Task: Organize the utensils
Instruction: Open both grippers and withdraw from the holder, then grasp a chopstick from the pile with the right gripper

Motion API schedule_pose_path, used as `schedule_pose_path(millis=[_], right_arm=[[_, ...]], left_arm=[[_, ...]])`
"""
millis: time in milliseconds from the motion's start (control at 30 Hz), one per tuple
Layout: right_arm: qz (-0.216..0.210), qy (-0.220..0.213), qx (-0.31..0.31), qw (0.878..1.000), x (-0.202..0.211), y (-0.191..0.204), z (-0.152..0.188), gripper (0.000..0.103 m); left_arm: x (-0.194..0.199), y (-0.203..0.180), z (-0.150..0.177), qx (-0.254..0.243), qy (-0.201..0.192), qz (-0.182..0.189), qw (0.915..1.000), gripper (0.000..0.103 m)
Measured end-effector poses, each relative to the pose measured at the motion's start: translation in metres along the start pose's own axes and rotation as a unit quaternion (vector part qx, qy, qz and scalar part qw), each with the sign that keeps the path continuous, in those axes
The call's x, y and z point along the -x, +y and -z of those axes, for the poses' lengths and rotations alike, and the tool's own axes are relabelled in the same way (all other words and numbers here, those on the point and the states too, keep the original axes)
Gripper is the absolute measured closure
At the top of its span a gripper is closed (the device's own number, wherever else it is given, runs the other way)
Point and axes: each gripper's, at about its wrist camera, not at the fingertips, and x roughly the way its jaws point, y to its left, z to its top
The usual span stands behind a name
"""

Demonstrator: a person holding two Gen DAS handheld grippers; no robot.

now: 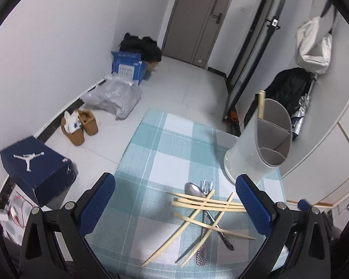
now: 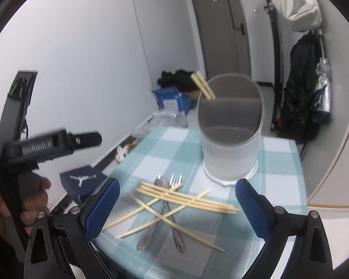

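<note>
Plainly, both hand-held grippers hang over the teal-and-white checked tablecloth (image 1: 174,144) with their blue-padded jaws spread wide and nothing between them: the left gripper (image 1: 175,205) and the right gripper (image 2: 178,205) each frame the same heap. That heap is a tangle of pale bamboo chopsticks (image 2: 186,200) lying crossed over a steel spoon (image 2: 161,182) and a steel fork (image 2: 176,179) — the patterned handles show below the sticks, but the middle of both is covered. Behind the heap stands a frosted white utensil holder with grey dividers (image 1: 260,139); a pair of chopsticks (image 1: 260,104) already leans in its rear compartment, their lower ends hidden by the wall. In the right wrist view the left gripper's body (image 2: 51,145) appears blurred, gripped by a hand (image 2: 32,200) cut off at the frame edge — its jaws lie out of that picture.
</note>
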Motion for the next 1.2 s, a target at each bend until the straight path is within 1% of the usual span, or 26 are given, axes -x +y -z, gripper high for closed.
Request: schedule_pose_path(millis=[67,167,200,300,433,500,567,633,700,767,800,833,867,900,967,1000,1067,1200], right_arm=[[-0.003,0.016,0.007,1.000,-0.008,0.003,0.002,0.004],[-0.032,0.056,0.030,0.997,-0.026,0.014,0.004,0.009],[-0.045,0.074,0.041,0.995,-0.034,0.019,0.004,0.010],[-0.057,0.106,0.067,0.990,-0.053,0.030,0.007,0.012],[-0.070,0.144,0.101,0.982,-0.082,0.043,0.009,0.027],[-0.077,0.164,0.120,0.976,-0.098,0.052,0.009,0.031],[-0.084,0.181,0.139,0.970,-0.111,0.060,0.011,0.043],[-0.092,0.203,0.169,0.960,-0.124,0.070,0.014,0.049],[-0.090,0.214,0.195,0.953,-0.131,0.077,0.018,0.052],[-0.086,0.218,0.227,0.945,-0.136,0.086,0.021,0.058],[-0.085,0.218,0.235,0.943,-0.138,0.089,0.022,0.060],[-0.080,0.219,0.249,0.940,-0.140,0.094,0.024,0.064],[-0.077,0.219,0.257,0.938,-0.141,0.097,0.025,0.071],[-0.075,0.220,0.268,0.935,-0.143,0.100,0.026,0.076],[-0.064,0.220,0.289,0.930,-0.146,0.105,0.028,0.091],[-0.062,0.221,0.292,0.928,-0.147,0.106,0.028,0.092],[-0.060,0.217,0.296,0.928,-0.146,0.104,0.027,0.097],[-0.054,0.190,0.274,0.941,-0.135,0.092,0.014,0.097]], left_arm=[[0.000,0.009,-0.004,0.010,0.000,-0.010,0.9999,0.001],[-0.006,0.023,-0.011,0.030,0.007,-0.014,0.9994,0.001],[-0.006,0.027,-0.014,0.038,0.008,-0.014,0.9992,0.001],[-0.011,0.034,-0.019,0.048,0.009,-0.025,0.9985,0.001],[-0.009,0.040,-0.023,0.060,0.004,-0.029,0.9978,0.001],[-0.010,0.045,-0.025,0.071,0.006,-0.031,0.9970,0.001],[-0.012,0.051,-0.026,0.083,0.010,-0.030,0.9960,0.001],[-0.014,0.056,-0.028,0.093,0.015,-0.024,0.9953,0.001],[-0.016,0.061,-0.028,0.103,0.020,-0.019,0.9943,0.001],[-0.017,0.066,-0.029,0.110,0.020,-0.024,0.9934,0.001],[-0.016,0.067,-0.030,0.113,0.020,-0.023,0.9932,0.001],[-0.017,0.069,-0.030,0.116,0.020,-0.020,0.9928,0.001],[-0.017,0.071,-0.030,0.122,0.021,-0.018,0.9922,0.001],[-0.018,0.072,-0.031,0.125,0.022,-0.017,0.9918,0.001],[-0.019,0.076,-0.031,0.134,0.023,-0.016,0.9905,0.001],[-0.020,0.078,-0.032,0.137,0.024,-0.018,0.9901,0.001],[-0.020,0.081,-0.031,0.146,0.025,-0.020,0.9888,0.001],[-0.021,0.081,-0.031,0.156,0.026,-0.015,0.9873,0.001]])
